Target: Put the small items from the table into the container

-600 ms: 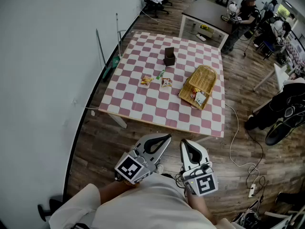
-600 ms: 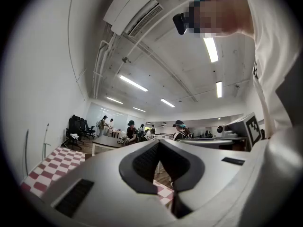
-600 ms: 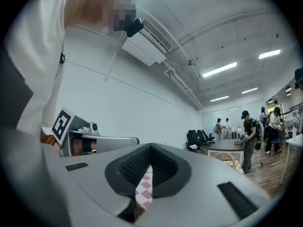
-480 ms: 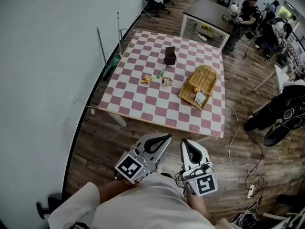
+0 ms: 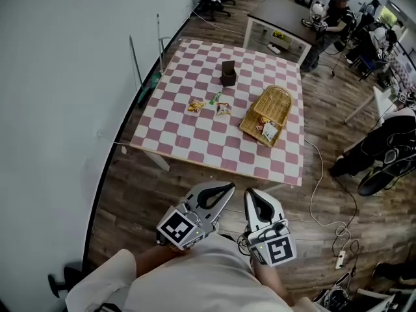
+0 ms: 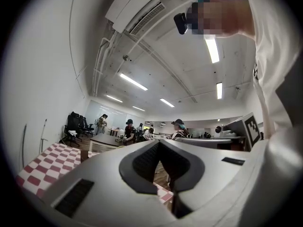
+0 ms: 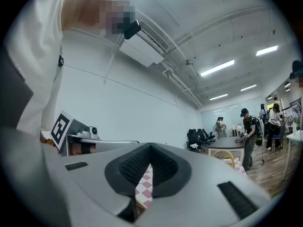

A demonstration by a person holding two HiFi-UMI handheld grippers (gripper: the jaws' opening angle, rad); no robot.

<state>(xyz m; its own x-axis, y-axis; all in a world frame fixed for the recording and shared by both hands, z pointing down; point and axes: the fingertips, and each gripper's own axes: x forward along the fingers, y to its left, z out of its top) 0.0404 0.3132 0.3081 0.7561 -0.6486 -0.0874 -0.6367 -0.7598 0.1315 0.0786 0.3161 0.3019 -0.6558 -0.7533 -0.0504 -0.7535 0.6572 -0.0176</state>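
Snack packets (image 5: 196,104) on pink checkered table (image 5: 195,142), just left of wicker basket (image 5: 278,99), left gripper (image 5: 224,189) and right gripper (image 5: 252,197) well apart from basket, both with jaws together, holding nothing

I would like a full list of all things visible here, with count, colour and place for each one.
table: one, pink-and-white checked cloth, middle of the wooden floor
basket: one, tan wicker, table's right side, packets inside
box: one, dark brown, far part of the table
snack packets: two, colourful, mid-table, left of the basket
green item: one, between the packets
person: one, dark clothes, at a far desk
cable: one, white, floor right of the table
left gripper: one, grey, shut, empty
right gripper: one, grey, shut, empty
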